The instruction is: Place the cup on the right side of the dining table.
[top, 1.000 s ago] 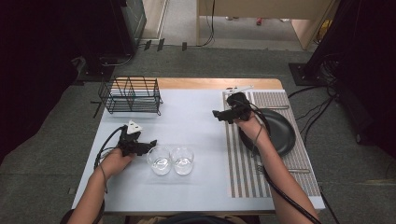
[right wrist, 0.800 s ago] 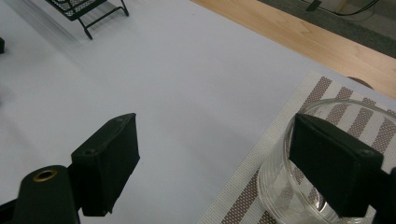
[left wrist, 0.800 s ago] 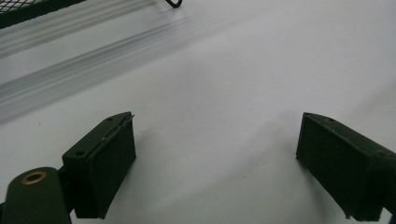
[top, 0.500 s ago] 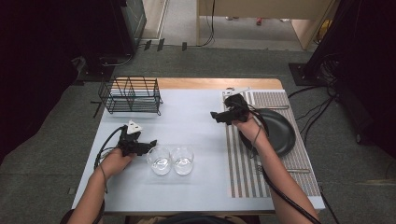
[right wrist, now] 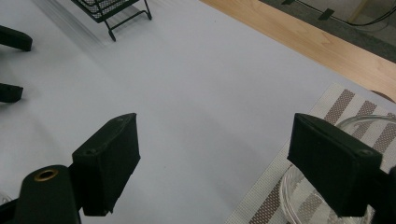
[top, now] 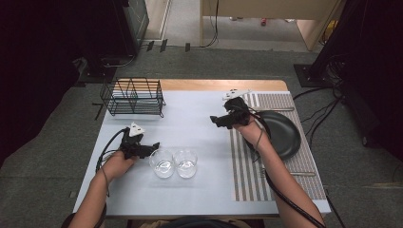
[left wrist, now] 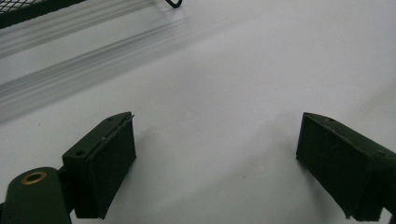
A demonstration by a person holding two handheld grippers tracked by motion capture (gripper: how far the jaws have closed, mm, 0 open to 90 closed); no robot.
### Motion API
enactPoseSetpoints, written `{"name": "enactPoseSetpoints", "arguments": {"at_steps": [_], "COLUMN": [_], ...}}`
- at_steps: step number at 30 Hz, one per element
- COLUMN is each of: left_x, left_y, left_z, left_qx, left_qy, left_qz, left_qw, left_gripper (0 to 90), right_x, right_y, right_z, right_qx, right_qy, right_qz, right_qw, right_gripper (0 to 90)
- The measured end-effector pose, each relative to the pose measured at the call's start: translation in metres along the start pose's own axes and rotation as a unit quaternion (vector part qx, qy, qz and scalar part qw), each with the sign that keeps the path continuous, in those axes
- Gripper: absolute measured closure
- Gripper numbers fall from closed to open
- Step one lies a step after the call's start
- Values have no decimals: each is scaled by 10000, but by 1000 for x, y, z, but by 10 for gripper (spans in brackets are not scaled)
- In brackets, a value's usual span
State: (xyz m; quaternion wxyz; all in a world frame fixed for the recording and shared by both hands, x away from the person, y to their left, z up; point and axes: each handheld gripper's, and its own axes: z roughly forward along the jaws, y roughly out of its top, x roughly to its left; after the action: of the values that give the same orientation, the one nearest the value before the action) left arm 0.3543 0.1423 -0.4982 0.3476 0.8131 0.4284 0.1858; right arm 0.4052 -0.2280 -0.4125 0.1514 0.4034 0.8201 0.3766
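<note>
From above, the left gripper [top: 154, 145] lay in front of the wire rack [top: 133, 97], just beside the first of two glasses [top: 163, 163]. The right gripper [top: 215, 119] hovered off to the rack's right.

In the left gripper view, the left gripper's [left wrist: 215, 163] jaws stood wide and empty, with the rack [left wrist: 28, 7] beyond.

In the right gripper view, the right gripper's [right wrist: 215, 158] jaws gaped after closing slightly, with nothing between them. A third glass [right wrist: 292, 189] sat far from the rack [right wrist: 107, 7].
</note>
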Motion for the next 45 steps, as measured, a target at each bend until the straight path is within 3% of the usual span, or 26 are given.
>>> {"name": "enactPoseSetpoints", "arguments": {"at_steps": [7, 20, 35, 45], "left_x": [0, 0, 0, 0], "left_y": [0, 0, 0, 0], "left_z": [0, 0, 0, 0], "left_qx": [1, 1, 0, 2], "left_qy": [-1, -1, 3, 5], "left_qz": [0, -3, -3, -3], "left_qw": [10000, 10000, 10000, 10000], "left_gripper": [116, 117, 117, 117], "right_x": [1, 13, 22, 23], "right_y": [-1, -7, -16, -22], "right_z": [2, 13, 25, 30], "right_qx": [-4, 157, 198, 214], "right_qy": [141, 271, 446, 482], "right_qz": [86, -219, -348, -287], "right_qw": [9999, 9993, 9982, 9982], "right_gripper": [166, 168, 172, 176]}}
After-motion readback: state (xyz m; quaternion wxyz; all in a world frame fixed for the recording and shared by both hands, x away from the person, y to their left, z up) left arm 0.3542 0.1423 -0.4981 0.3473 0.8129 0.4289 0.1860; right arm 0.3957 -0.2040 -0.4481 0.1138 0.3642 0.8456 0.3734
